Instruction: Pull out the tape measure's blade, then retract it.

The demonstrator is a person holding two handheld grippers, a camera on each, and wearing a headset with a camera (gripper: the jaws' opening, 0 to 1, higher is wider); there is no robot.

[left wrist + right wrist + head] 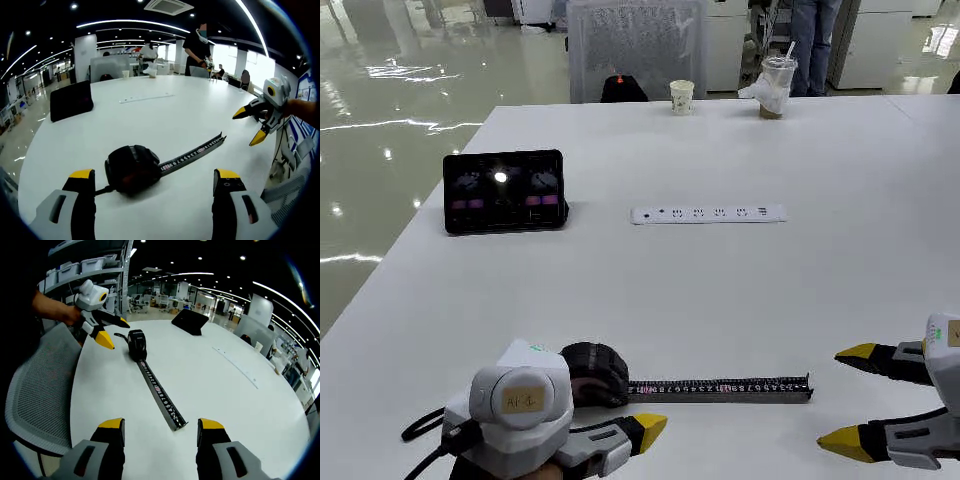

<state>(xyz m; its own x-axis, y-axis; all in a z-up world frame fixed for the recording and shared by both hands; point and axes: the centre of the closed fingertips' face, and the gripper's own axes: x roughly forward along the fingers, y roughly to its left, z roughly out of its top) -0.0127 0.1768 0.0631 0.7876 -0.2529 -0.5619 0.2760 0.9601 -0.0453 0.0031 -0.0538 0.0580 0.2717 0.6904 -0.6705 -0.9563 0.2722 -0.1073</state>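
A black tape measure case lies on the white table, its blade pulled out flat to the right, ending in a hook. My left gripper stands open around the case, jaws apart on either side and not touching it. My right gripper is open just right of the blade's end. In the right gripper view the blade tip lies on the table between and ahead of my yellow-tipped fingers. The left gripper shows beside the case there.
A black tablet stands at the left of the table and a white power strip lies in the middle. Two cups sit at the far edge. A mesh chair is beside the table, and a person stands further off.
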